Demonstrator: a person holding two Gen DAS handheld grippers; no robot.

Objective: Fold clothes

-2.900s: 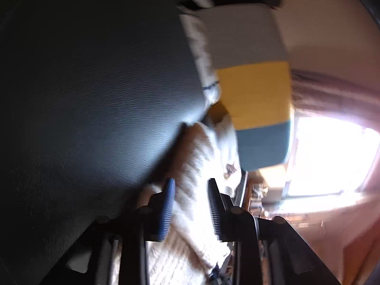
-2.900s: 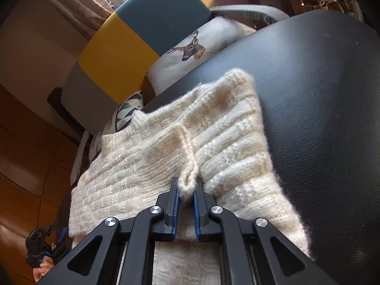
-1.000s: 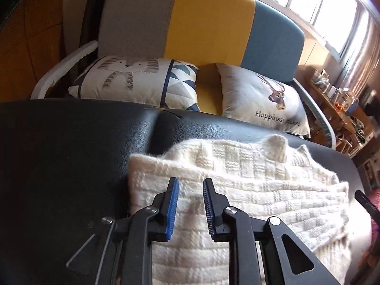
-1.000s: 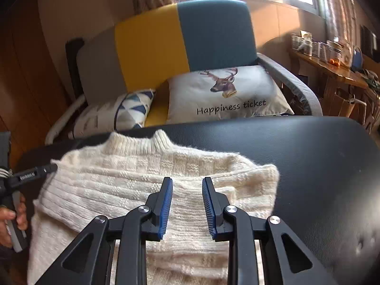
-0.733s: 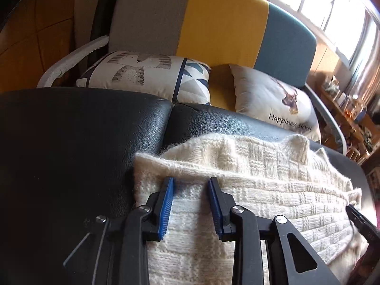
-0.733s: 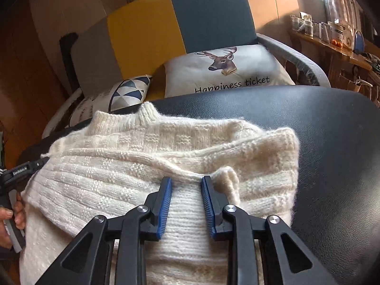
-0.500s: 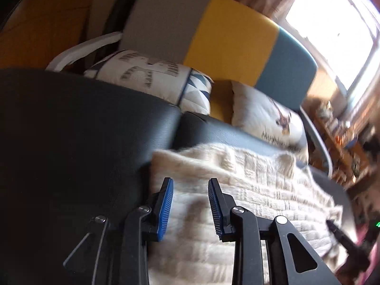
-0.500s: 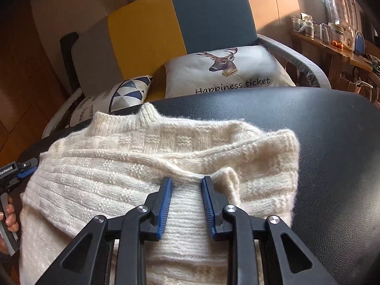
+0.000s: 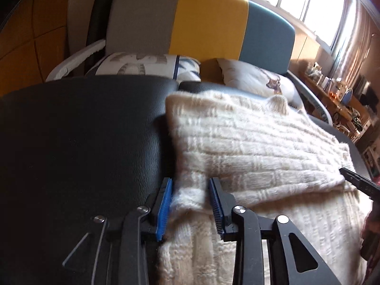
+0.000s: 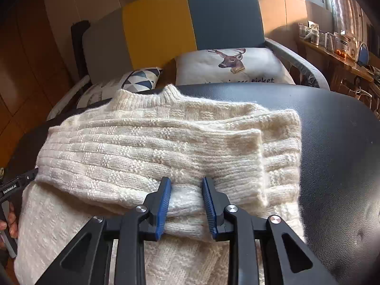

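A cream knitted sweater [image 10: 147,152] lies on a black leather surface [image 10: 344,142], collar [image 10: 167,92] at the far side, with a sleeve folded across the chest and its cuff [image 10: 257,142] toward the right. My right gripper [image 10: 186,194] is open, and its fingers straddle the near edge of that folded sleeve. In the left wrist view the sweater [image 9: 249,142] spreads to the right. My left gripper [image 9: 190,190] is open at the sweater's left edge, with a ridge of knit between its fingers. Each view shows the tip of the other gripper at its side edge.
Behind the black surface [image 9: 83,142] stands a grey, yellow and blue sofa [image 10: 166,23] with a deer cushion [image 10: 232,66] and a triangle-patterned cushion [image 10: 140,80]. A wooden shelf [image 10: 337,54] with small items runs along the right under a window. A hand [image 10: 9,218] holds the left gripper.
The right gripper, shut on the sleeve 2.9 s ago, has let go and now stands open. Both grippers have come down closer onto the sweater's near fold. The folded sleeve lies flatter.
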